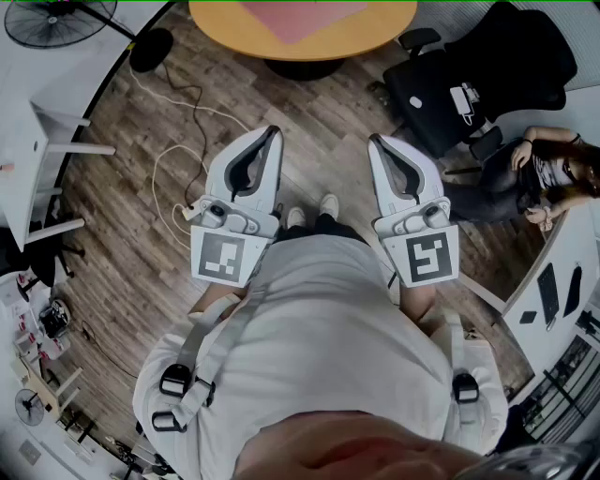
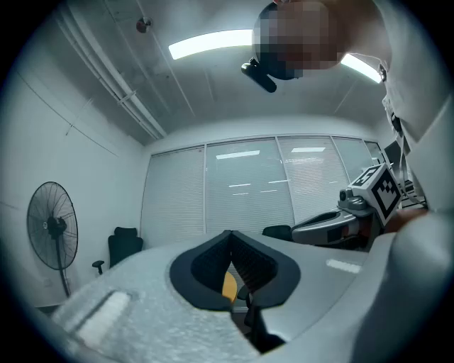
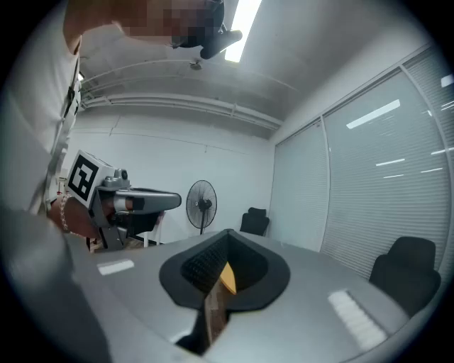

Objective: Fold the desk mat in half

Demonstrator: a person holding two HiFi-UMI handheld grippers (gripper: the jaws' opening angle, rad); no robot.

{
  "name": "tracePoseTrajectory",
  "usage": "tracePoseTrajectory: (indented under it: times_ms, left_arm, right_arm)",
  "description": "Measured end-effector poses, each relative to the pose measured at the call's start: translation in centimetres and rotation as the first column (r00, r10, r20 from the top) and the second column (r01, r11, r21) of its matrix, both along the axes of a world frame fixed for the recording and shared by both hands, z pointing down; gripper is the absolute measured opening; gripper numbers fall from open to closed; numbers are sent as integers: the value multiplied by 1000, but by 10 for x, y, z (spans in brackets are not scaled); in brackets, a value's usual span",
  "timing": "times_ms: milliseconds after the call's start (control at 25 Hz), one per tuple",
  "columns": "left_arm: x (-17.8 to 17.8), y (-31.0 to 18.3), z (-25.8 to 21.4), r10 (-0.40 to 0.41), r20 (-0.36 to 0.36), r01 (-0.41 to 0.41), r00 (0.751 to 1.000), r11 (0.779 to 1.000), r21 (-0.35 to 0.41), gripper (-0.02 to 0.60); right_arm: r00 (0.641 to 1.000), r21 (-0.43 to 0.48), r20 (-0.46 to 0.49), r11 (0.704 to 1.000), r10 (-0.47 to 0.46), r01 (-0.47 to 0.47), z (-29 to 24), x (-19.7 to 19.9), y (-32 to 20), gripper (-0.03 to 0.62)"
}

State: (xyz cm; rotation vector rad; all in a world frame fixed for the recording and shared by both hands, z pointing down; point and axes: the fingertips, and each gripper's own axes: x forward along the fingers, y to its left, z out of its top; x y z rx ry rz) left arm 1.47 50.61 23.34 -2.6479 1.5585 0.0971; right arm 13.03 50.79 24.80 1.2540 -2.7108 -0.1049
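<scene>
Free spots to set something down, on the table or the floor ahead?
Round orange tabletop: bare strips left of and in front of the pink desk mat. Wooden floor is bare between the table and the person's white shoes. Crowded: looped white cable on the left, black office chair on the right.

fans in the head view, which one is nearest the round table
The black fan at the top left corner: its round base sits just left of the orange table. The other fan stands at the bottom left edge, far from it.

The desk mat (image 1: 300, 17) was pink, the round table (image 1: 220, 33) orange. The floor (image 1: 141, 225) showed grey-brown wood grain.
</scene>
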Motion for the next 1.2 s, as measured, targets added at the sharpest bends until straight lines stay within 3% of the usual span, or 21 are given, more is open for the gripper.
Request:
tracePoseTrajectory:
  times_ms: [320,880,1200]
  left_arm:
    - [5,0,-2,-6,-12,6,1000,1000,-1,5]
    - [58,-28,3,-31,-19,31,999,999,-9,5]
    - [58,-42,5,-55,-14,54,998,998,-13,5]
  right_arm:
    - [999,8,32,1000,-15,15,-7,1,-1,5]
    - [998,16,44,999,-34,34,-6,56,-28,5]
    - [998,7,46,999,-42,41,2,61,-47,5]
